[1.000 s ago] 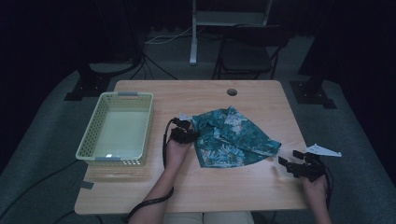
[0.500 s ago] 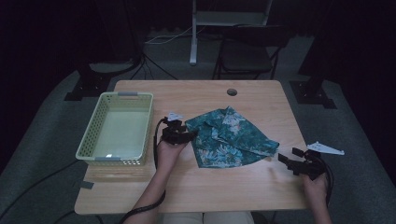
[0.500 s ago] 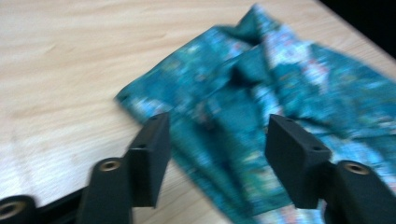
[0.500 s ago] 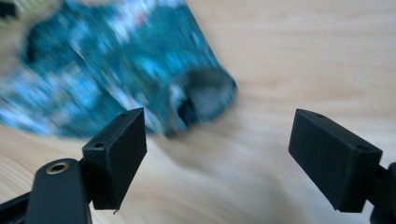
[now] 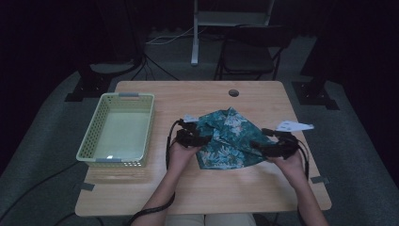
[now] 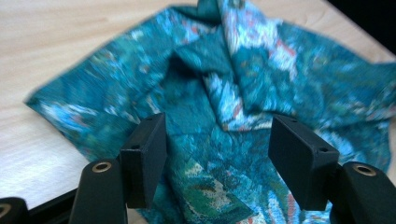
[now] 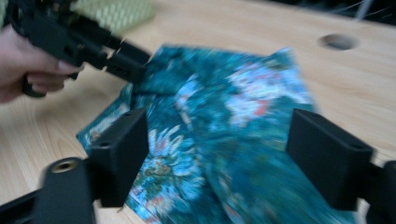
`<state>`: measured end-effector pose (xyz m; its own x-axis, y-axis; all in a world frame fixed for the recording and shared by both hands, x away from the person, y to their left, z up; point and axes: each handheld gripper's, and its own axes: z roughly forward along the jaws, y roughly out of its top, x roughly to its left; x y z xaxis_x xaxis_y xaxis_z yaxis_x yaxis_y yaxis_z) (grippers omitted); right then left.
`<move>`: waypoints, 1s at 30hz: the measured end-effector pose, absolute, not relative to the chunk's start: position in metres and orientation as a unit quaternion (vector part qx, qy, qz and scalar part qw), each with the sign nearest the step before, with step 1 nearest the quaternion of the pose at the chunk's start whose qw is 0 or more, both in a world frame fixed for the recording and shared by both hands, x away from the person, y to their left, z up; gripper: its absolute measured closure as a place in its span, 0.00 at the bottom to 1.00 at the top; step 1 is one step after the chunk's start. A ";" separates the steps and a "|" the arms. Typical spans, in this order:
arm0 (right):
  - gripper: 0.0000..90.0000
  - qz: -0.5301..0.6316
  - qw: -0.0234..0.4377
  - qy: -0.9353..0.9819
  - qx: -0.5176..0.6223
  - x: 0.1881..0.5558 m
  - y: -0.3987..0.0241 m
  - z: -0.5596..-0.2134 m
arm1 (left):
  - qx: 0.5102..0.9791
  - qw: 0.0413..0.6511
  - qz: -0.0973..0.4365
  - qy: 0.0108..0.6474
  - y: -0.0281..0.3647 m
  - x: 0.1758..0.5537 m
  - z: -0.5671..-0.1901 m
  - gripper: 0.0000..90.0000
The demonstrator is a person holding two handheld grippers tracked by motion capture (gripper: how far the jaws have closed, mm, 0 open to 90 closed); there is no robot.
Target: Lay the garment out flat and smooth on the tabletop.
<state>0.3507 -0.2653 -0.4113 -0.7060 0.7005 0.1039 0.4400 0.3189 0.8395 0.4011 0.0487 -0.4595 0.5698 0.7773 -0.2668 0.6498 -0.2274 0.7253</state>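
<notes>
A teal flower-print cloth (image 5: pixel 230 136) lies crumpled in the middle of the wooden table (image 5: pixel 188 188). My left gripper (image 5: pixel 204 139) is at the cloth's left edge. Its jaws have just been opening and stand apart over the folds (image 6: pixel 243 74), with the pads (image 6: pixel 147 154) pressing on nothing. My right gripper (image 5: pixel 256 146) is at the cloth's right edge. Its jaws have just been closing a little but are still wide, with the cloth (image 7: pixel 233 107) lying under the gap and not pinched. The left gripper (image 7: pixel 126 60) and its hand are also in the right gripper view, at the upper left.
A pale green mesh basket (image 5: pixel 123 95) stands empty on the table's left side. There is a round cable hole (image 5: pixel 234 92) near the far edge. A dark chair (image 5: pixel 254 52) and stand legs are on the floor beyond the table. Bare wood lies in front of the cloth.
My right gripper has come in from the table's right edge, up and to the left, to the cloth's right side. The left hand has stayed at the cloth's left edge.
</notes>
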 end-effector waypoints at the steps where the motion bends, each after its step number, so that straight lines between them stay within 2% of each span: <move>1: 0.34 0.451 0.134 0.809 0.351 0.356 -0.256 -0.415 | 0.782 0.416 0.075 0.458 0.047 0.402 -0.462 0.42; 7: 0.45 0.370 0.132 0.857 0.334 0.384 -0.217 -0.440 | 0.804 0.378 0.089 0.451 0.039 0.405 -0.473 0.42; 10: 0.47 0.344 0.132 0.867 0.336 0.391 -0.210 -0.448 | 0.804 0.377 0.092 0.451 0.039 0.406 -0.473 0.44; 13: 0.50 0.319 0.140 0.877 0.330 0.396 -0.203 -0.457 | 0.804 0.372 0.109 0.451 0.040 0.406 -0.473 0.55; 14: 0.56 0.314 0.142 0.880 0.327 0.396 -0.201 -0.459 | 0.804 0.370 0.118 0.450 0.040 0.406 -0.474 0.60; 15: 0.57 0.310 0.146 0.882 0.324 0.396 -0.199 -0.461 | 0.805 0.368 0.128 0.448 0.041 0.405 -0.474 0.65; 17: 0.60 0.302 0.150 0.885 0.321 0.396 -0.197 -0.463 | 0.808 0.363 0.140 0.443 0.040 0.404 -0.474 0.67; 18: 0.66 0.287 0.163 0.889 0.318 0.395 -0.194 -0.466 | 0.812 0.358 0.147 0.436 0.040 0.403 -0.474 0.73; 21: 0.80 0.282 0.167 0.890 0.316 0.392 -0.193 -0.466 | 0.826 0.343 0.160 0.419 0.040 0.399 -0.473 0.78; 26: 0.96 0.281 0.141 0.901 0.297 0.376 -0.191 -0.463 | 0.834 0.342 0.159 0.403 0.050 0.385 -0.473 0.80; 30: 0.98 0.280 0.106 0.914 0.275 0.357 -0.185 -0.461 | 0.842 0.336 0.164 0.389 0.059 0.368 -0.472 0.79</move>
